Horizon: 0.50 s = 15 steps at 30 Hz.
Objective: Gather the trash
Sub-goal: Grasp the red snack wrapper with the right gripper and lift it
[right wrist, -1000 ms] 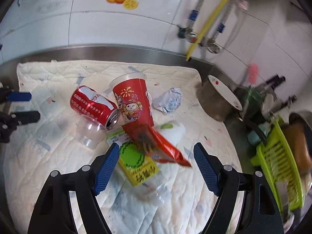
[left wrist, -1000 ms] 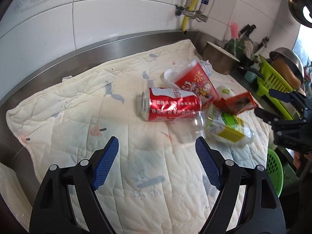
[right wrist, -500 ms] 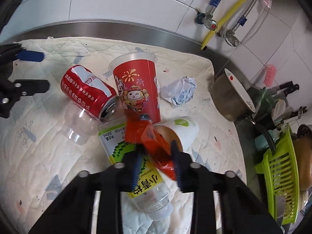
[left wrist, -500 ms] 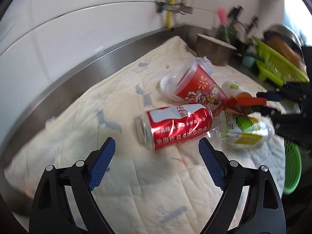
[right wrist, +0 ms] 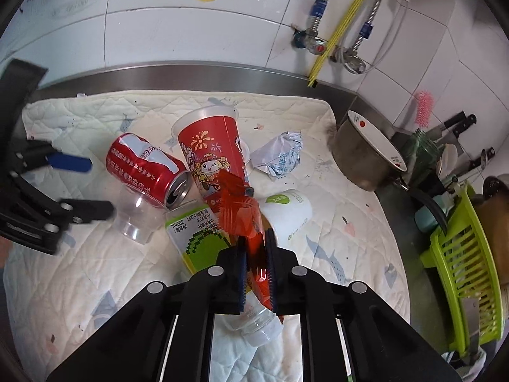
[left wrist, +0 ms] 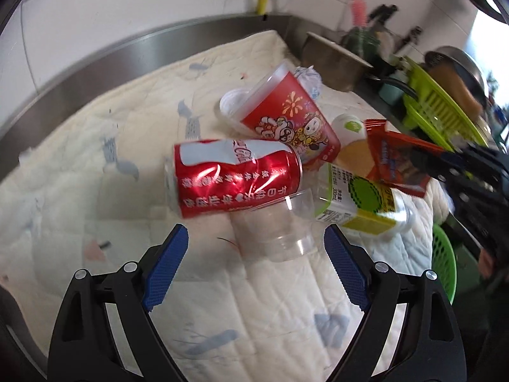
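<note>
While angled down, right hand-held gripper [right wrist: 257,256] closing on wrapper [right wrist: 245,216]

Can [right wrist: 144,168]: red with white band and white script. Cup [right wrist: 213,156]: red, cartoon figure and firework print; wrapper [right wrist: 245,216]: orange-red. Bottle [left wrist: 362,203]: clear, green-and-yellow label; mat [left wrist: 95,191]: cream, quilted, pale blue motifs.

Red can [right wrist: 144,167] — white "Coca-Cola" script and rows of white Chinese characters, too small to make out. Clear bottle [right wrist: 203,238] with green-and-yellow label — "300mL" beside Chinese print. Red cup [right wrist: 213,152] — cartoon figure, no legible words.
</note>
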### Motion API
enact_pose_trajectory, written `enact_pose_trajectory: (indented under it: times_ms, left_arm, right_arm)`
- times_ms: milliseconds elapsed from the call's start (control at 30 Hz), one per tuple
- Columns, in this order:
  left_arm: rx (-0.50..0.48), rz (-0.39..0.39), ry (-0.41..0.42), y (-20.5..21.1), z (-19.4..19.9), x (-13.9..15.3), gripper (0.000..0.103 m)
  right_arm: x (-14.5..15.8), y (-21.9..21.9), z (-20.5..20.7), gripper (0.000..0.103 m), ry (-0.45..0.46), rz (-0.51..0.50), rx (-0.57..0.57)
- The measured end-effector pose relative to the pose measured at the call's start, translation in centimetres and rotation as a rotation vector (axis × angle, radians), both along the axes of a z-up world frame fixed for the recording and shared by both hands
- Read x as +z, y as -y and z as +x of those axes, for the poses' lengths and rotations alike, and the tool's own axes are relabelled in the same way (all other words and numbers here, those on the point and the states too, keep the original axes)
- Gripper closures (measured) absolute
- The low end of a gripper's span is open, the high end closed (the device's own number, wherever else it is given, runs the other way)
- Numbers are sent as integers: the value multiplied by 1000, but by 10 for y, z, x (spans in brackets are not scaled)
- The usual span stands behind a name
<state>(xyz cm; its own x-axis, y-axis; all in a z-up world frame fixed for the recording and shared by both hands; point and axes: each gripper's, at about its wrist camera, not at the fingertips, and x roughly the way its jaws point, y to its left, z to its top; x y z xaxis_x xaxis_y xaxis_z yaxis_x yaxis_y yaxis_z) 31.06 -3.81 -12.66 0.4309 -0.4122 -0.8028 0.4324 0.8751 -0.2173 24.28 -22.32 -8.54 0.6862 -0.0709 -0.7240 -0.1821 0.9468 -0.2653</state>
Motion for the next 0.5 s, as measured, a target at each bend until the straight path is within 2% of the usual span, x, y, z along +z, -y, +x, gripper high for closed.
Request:
enact_pose_trajectory:
  times_ms: [200,367,433,500]
  left_arm:
    - [93,-27,-70,7,7,-14,18]
    - [127,-44,-110,11,10,-21,18]
    - [130,-42,-112,15,11,-23,21]
    - [136,-45,-118,18,12,-25,29]
  right_arm:
    - [14,7,-17,95,43,44,-29]
    - [27,17,-41,95,75,76,-59]
    - [30,20,-51,95,83,86,-71]
    - [33,24,-60,95,89,94,-85]
